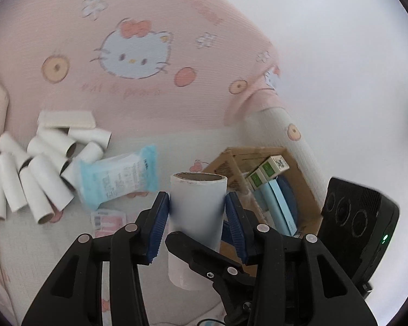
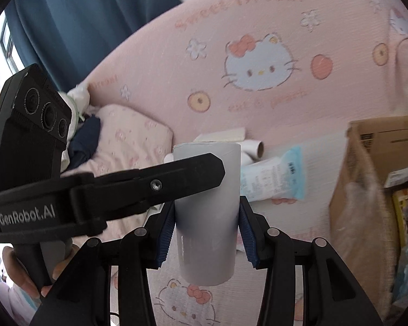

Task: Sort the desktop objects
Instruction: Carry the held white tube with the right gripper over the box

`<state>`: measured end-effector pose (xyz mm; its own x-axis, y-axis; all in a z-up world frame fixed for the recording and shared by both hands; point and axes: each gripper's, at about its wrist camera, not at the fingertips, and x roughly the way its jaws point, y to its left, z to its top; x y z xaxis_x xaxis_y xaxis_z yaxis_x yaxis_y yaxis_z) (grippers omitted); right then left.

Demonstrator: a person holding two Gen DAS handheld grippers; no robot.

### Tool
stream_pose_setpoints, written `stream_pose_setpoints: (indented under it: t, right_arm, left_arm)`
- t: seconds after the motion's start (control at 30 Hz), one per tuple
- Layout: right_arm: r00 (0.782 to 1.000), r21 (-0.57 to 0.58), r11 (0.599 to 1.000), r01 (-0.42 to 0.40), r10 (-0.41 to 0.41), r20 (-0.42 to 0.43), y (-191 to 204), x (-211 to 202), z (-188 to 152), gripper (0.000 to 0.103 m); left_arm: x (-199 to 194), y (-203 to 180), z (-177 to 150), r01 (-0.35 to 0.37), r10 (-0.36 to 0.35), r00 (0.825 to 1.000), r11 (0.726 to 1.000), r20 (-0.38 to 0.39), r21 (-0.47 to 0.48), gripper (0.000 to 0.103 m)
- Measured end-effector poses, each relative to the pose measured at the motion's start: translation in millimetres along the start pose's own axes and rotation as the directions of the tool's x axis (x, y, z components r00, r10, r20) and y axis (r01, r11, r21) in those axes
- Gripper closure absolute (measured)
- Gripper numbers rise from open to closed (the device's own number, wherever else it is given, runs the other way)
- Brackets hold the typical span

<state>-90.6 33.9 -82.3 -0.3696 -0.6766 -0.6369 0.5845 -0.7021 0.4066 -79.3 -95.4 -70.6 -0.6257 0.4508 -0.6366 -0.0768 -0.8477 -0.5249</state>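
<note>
A white cardboard tube point(image 1: 197, 217) is standing upright between both claws: the left gripper point(image 1: 197, 203) and right gripper point(image 2: 206, 217) are each pressing blue pads against its sides, above the bed sheet point(image 1: 41, 244). Loose tubes point(image 1: 35, 168) are lying toward the sheet's left edge, a wipes pack point(image 1: 117, 179) beside them; the cardboard box point(image 1: 307, 190) is sitting at the right edge, partly hidden.

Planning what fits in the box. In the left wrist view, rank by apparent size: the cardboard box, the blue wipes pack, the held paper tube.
1. cardboard box, partly hidden behind the gripper.
2 and 3. held paper tube and blue wipes pack look alike; the tube sits much closer to the camera, so I won't rank them.
</note>
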Motion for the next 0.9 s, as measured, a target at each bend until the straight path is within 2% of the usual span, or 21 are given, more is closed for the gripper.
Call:
stream_pose_setpoints:
  t: [0.3,0.53,0.7,0.9]
  right_arm:
    - [1.0,0.004,1.0,0.026,-0.026,0.018,-21,-28,7,0.061]
    - [0.995,-0.026,0.996,0.081,-0.079,0.061,-39,-49,33,0.061]
    - [0.989,-0.028,0.991,0.132,-0.129,0.07,-59,-64,53,0.061]
    - [0.987,-0.018,0.986,0.163,-0.163,0.011,-87,-78,67,0.061]
  left_arm:
    - [15,-43,1,-0.001,0.0,1.0,0.996,0.015,0.091,0.056]
    - [31,-76,30,0.054,-0.055,0.998,0.987,0.004,0.153,0.056]
    - [52,-101,45,0.093,-0.091,0.996,0.971,-0.02,0.219,0.056]
    - [73,-128,46,0.118,-0.109,0.993,0.938,-0.046,0.327,0.056]
